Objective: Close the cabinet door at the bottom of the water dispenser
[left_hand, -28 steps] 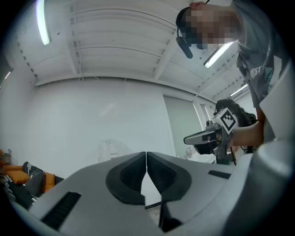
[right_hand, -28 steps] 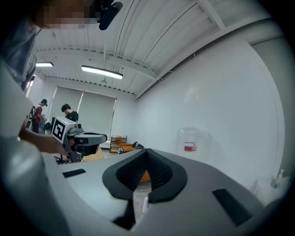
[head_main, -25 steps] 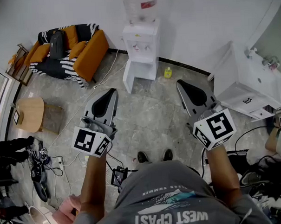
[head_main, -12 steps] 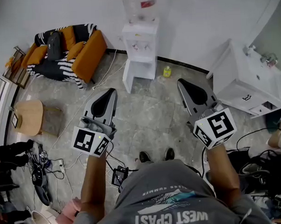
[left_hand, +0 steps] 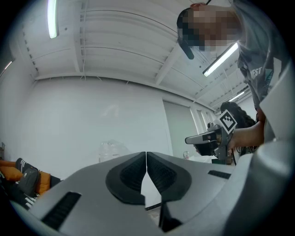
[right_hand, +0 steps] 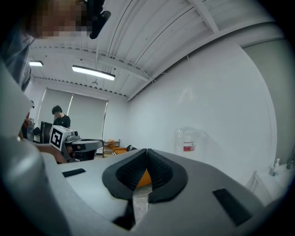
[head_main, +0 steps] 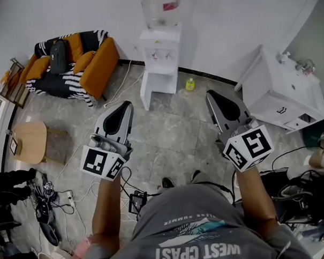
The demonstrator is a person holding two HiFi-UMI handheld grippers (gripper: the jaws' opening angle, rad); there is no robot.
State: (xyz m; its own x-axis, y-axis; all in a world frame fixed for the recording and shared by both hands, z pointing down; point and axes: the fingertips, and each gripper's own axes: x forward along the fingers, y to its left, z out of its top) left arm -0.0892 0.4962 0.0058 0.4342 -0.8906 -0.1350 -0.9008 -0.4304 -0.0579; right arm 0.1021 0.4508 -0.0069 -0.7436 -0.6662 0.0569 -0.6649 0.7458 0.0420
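Left gripper [head_main: 126, 107] and right gripper [head_main: 211, 96] hover well short of the dispenser [head_main: 160, 48], jaws pinched together on nothing, probably so a blunt tip can push its open door [head_main: 146, 93] shut.

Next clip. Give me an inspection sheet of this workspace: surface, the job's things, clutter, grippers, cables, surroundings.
Surface: grey tiled floor.
Job's things: water dispenser against the wall; its bottom cabinet door appears to stand open, and nothing touches it.
Clutter: small yellow bottle on the floor beside the dispenser.
Grippers: left hand-held gripper and right hand-held gripper are both shut and empty, held apart from the dispenser.
Cables: white cable on the floor near the dispenser; cable tangle at lower left.
Surroundings: orange sofa, round wooden table, white sink cabinet.
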